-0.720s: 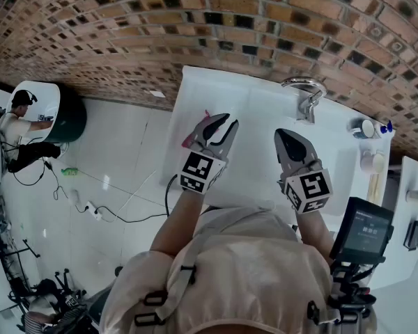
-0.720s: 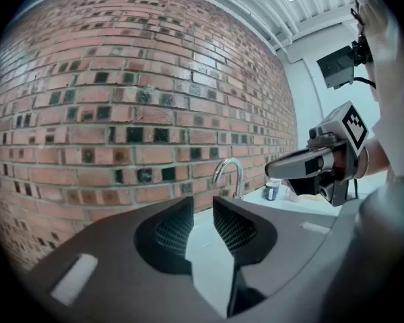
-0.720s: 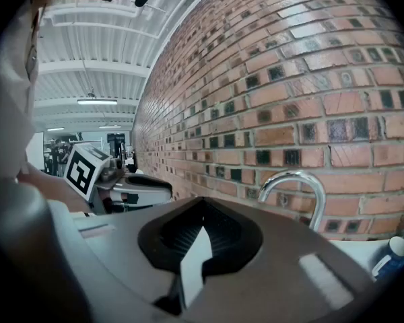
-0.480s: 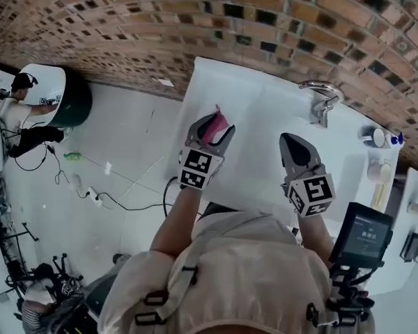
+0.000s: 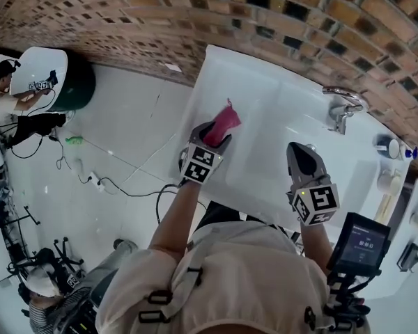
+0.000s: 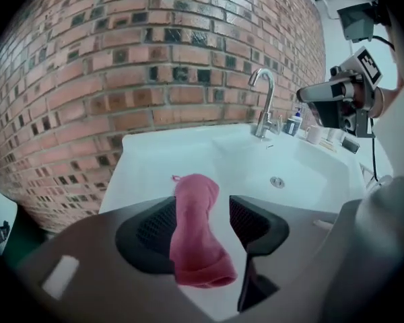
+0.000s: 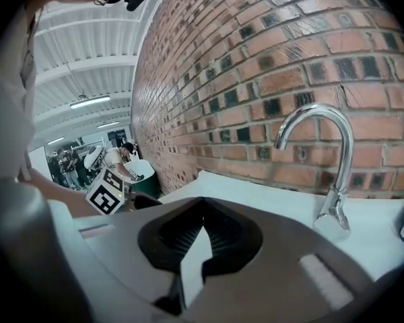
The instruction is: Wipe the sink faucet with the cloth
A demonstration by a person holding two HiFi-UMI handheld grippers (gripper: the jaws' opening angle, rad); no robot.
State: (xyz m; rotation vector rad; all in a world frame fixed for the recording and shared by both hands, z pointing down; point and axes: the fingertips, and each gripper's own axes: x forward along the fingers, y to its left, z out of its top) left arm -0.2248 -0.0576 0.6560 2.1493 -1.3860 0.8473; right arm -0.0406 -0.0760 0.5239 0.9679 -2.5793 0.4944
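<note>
**A:** What have my left tongs point(image 6: 202, 199) got?

**B:** Nothing pinched. They stand wide apart with the pink cloth point(image 6: 195, 231) between them. Their own view shows it lying up against the ribbed black pad at frame left. A strip of white sink shows between it and the other pad.

**A:** And from above?

**B:** The head view only gives me the cloth poking out past the tips. It is on the flat deck of the sink point(image 5: 265, 92), left of the basin, and that gap doesn't show there.

**A:** The cloth itself?

**B:** Soft and limp, rolled into a loose tube. The near end is bunched and the far end has a small loop.

**A:** My right tongs point(image 7: 203, 200)?

**B:** Closed tip to tip, with nothing in them. Only their view gives me the faucet point(image 7: 339, 180) side-on. It is a shiny metal gooseneck on a blocky base, against the rough brick wall point(image 7: 269, 52). Only the left gripper view shows the round metal drain point(image 6: 277, 182) in the smooth basin.
</note>
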